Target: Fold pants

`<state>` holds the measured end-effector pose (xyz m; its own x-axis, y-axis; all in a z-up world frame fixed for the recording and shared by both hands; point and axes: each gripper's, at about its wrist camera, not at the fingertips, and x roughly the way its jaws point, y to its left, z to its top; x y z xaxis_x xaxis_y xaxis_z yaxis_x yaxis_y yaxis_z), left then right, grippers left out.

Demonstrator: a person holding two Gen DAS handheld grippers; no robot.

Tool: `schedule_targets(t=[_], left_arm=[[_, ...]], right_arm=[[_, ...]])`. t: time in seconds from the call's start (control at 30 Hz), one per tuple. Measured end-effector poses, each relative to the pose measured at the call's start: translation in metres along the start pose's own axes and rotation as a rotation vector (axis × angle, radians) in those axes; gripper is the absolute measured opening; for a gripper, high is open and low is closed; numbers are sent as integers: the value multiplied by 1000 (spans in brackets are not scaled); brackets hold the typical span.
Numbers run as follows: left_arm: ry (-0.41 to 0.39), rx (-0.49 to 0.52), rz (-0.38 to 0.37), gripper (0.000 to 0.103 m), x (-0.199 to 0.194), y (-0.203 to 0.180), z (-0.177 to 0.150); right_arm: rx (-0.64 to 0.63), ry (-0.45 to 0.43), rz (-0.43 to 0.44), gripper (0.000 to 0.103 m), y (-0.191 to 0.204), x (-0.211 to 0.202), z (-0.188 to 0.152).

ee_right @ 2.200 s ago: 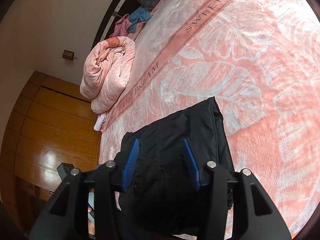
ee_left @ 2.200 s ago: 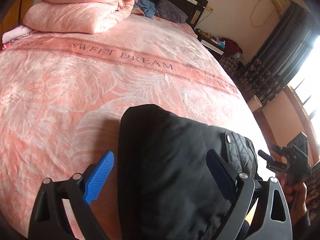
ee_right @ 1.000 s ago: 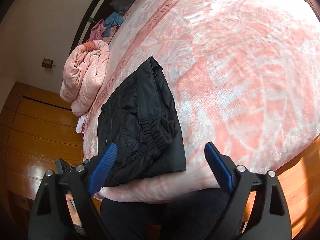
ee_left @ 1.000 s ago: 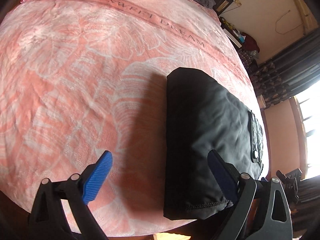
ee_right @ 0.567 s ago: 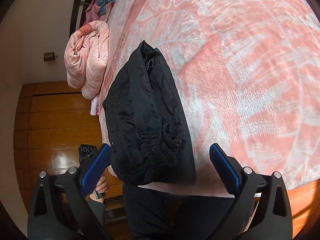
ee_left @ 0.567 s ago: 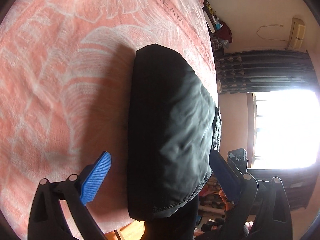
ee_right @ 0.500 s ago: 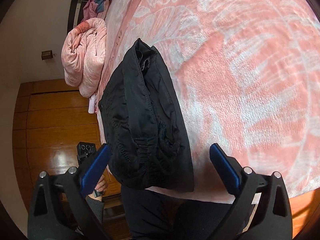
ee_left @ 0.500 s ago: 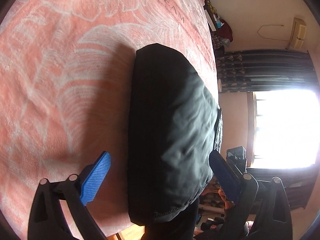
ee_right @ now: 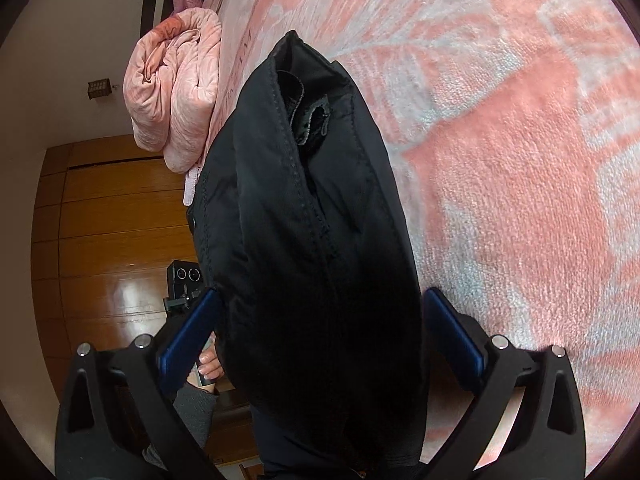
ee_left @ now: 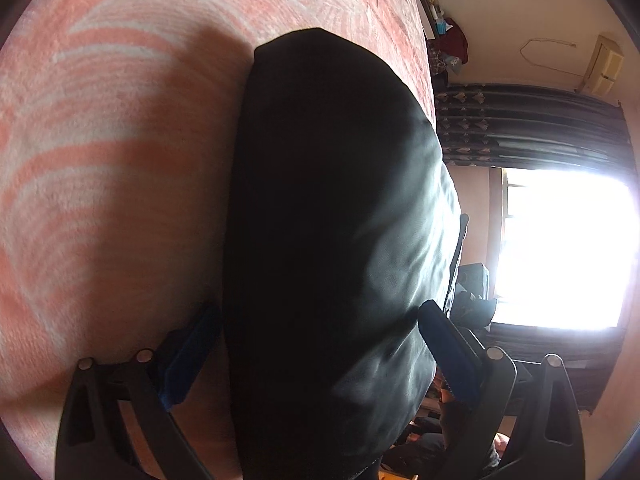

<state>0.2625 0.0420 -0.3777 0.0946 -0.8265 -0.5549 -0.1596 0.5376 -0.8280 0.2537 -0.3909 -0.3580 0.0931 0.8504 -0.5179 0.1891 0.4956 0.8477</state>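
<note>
- Grippers, both of them, point forward and somewhat downward at the folded bundle from opposite ends, each with its two blue-padded fingers spread wide.
- Left gripper (ee_left: pixel 320 344) has its jaws wide apart; the black pants (ee_left: pixel 336 216) fill the gap between them, and whether the pads press the cloth cannot be told in the dark.
- Right gripper (ee_right: pixel 320 328) has its jaws at full spread, with the pants (ee_right: pixel 312 240) lying between the pads, close to both; contact is unclear.
- Beyond the right gripper's left finger, a hand (ee_right: pixel 208 364) in a grey sleeve grips the other tool's handle.
- Pants are folded into a thick, compact black bundle lying on the pink leaf-patterned bedspread (ee_right: pixel 520 200), reaching forward from between both pairs of jaws.
- From the left side the bundle shows smooth, faintly shiny cloth; from the right it shows stitched seams, a snap button at its left edge, and layered fold ends at the far tip.
- A rolled pink quilt (ee_right: pixel 176 88) sits well beyond the bundle, left of the jaws.
</note>
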Motion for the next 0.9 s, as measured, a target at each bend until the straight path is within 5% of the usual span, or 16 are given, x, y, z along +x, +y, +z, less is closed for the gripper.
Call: schedule_targets(t=[0.1, 0.17, 0.2, 0.37, 0.47, 0.7, 0.9], left_arm=[[-14, -11, -12, 96, 0, 1, 0], [-8, -14, -32, 72, -2, 1, -5], [-13, -17, -33, 71, -2, 0, -5], [-51, 3, -27, 42, -2, -4, -7], [-70, 58, 1, 31, -7, -13, -7], [-97, 132, 32, 27, -29, -37, 3], [-157, 165, 77, 27, -59, -55, 49]], right_arm=[[-14, 4, 8, 101, 5, 5, 1], [-41, 0, -8, 101, 11, 9, -1], [-61, -3, -16, 99, 15, 11, -3], [-115, -32, -8, 51, 24, 8, -11], [-160, -45, -22, 41, 37, 5, -14], [-230, -55, -16, 37, 75, -2, -4], [-279, -56, -27, 37, 116, 22, 50]])
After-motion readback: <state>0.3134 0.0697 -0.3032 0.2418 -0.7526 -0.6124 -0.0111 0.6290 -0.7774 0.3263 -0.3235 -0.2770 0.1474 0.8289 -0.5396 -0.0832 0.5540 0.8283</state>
